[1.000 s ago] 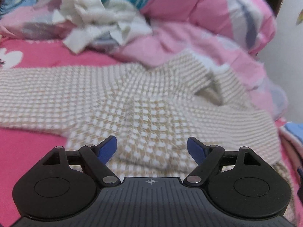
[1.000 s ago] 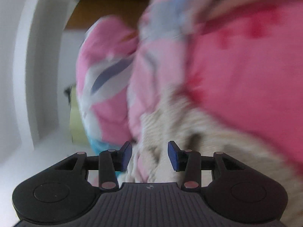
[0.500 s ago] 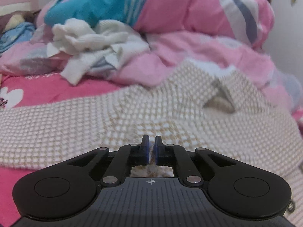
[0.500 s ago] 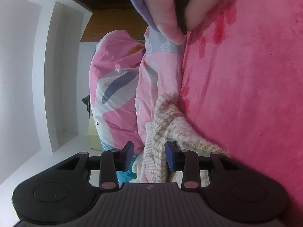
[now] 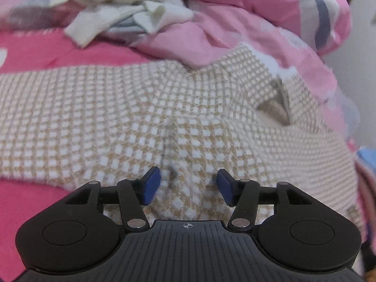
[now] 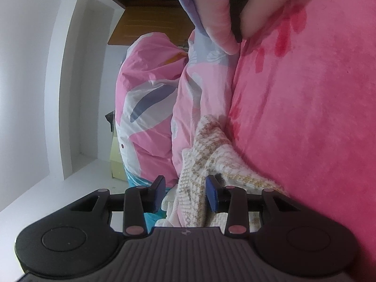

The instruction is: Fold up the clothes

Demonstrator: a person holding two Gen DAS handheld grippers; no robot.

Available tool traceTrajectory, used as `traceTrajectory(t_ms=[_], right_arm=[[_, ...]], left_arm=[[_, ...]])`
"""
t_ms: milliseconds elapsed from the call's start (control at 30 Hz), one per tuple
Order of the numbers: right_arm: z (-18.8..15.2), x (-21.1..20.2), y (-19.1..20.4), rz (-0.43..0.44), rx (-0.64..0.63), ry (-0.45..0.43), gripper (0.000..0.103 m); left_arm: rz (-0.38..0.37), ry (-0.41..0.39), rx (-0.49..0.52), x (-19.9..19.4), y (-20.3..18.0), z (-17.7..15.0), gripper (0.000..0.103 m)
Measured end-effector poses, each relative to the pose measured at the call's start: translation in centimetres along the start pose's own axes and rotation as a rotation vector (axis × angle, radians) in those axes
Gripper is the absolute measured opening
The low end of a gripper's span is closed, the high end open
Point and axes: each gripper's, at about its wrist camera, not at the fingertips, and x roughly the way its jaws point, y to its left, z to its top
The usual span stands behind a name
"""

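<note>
Left wrist view: the beige-and-white checked knit sweater (image 5: 145, 117) lies spread across the pink bed (image 5: 28, 56), one sleeve running out flat to the left of its body and the V of its neck opening (image 5: 273, 108) toward the pink quilt (image 5: 246, 30) behind it. A heap of white clothes (image 5: 122, 7) sits beyond the sweater, on the quilt. The left gripper (image 5: 186, 185) is released, jaws wide, with a raised ridge of the knit standing between them. The weave looks thick, soft and fuzzy. I judge it light, limp and not slippery, so it should bunch and sag rather than hold an edge.

Right wrist view: this camera is rolled on its side. A twisted part of the sweater (image 6: 206, 155) runs between the parted jaws of the right gripper (image 6: 184, 191). The near pad seems to touch the knit, but the jaws are not clenched on it. A hem, cuff or shoulder seam would likely give a firmer hold than a pinch of mid-fabric.
</note>
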Motion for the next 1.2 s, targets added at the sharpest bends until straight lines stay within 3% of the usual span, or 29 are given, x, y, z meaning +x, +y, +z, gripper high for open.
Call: traceTrajectory(t_ms=[33,100,233,667,867,967,1067,1200], right_arm=[[0.0,0.0,0.0,0.0,-0.001,0.0,0.04],[0.0,0.0,0.0,0.0,-0.003,0.0,0.04],[0.0,0.0,0.0,0.001,-0.007,0.0,0.04],[0.3,0.2,-0.2,0.003,-0.017,0.008,0.04],[0.3,0.3,-0.2,-0.004,-0.021,0.011,0.04],[0.4,0.5,0.4,-0.058,-0.022,0.024,0.038],[-0.2,0.6,3.9,-0.224,-0.13,0.06,0.04],[-0.5,2.3,8.9,-0.256,-0.232,0.178,0.04]], left_arm=[[0.01,-0.018,0.026,0.1,-0.4,-0.2,0.05],[0.011,-0.046,0.063,0.0,-1.0,-0.6,0.018],[0.032,-0.115,0.086,-0.8,-1.3,-1.1,0.011],[0.142,-0.172,0.006,-0.8,1.7,-1.1,0.013],[0.191,-0.157,0.072,-1.7,0.8,-0.9,0.028],[0.205,-0.15,0.076,-3.2,1.2,-0.8,0.034],[0.215,-0.181,0.111,-5.5,0.9,-0.6,0.036],[0.191,-0.236,0.209,-7.2,-2.1,0.8,0.042]])
